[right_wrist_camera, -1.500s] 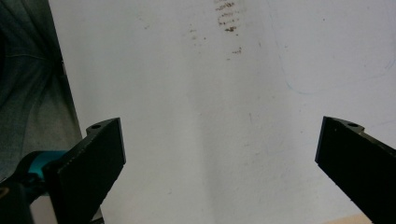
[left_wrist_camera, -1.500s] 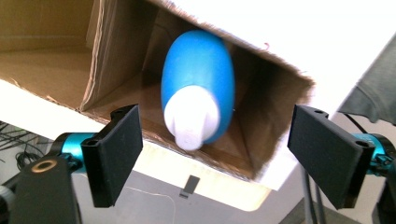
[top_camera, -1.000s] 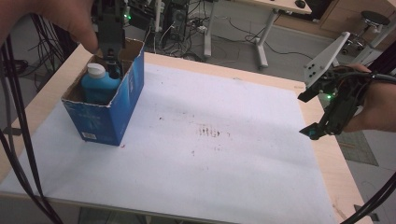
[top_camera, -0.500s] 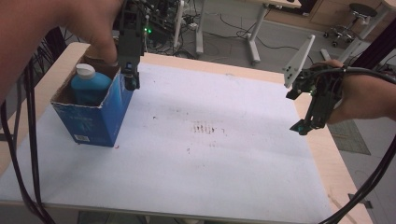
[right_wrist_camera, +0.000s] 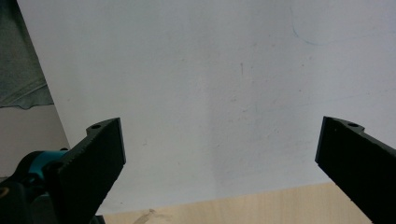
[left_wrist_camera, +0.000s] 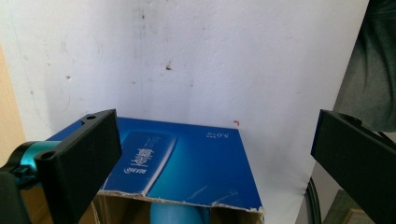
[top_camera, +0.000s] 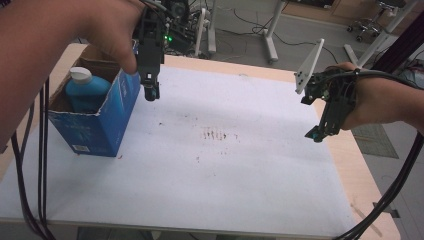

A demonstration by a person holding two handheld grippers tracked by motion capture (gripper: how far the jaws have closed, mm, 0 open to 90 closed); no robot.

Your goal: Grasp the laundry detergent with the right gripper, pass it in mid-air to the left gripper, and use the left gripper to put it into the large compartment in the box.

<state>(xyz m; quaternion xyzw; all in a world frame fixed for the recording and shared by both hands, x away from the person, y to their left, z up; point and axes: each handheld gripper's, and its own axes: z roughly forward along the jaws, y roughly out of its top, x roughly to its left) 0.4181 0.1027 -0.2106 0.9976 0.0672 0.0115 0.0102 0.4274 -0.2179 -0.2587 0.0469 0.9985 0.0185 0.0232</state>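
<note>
The left gripper (top_camera: 151, 92) hangs point-down from the person's hand just beside the blue box (top_camera: 97, 125), its jaws spread wide after just opening, with nothing between them. Below and beside it, the blue bottle (top_camera: 85, 90) stands inside the box. The right gripper (top_camera: 316, 134) hovers well apart, released and empty.
</note>
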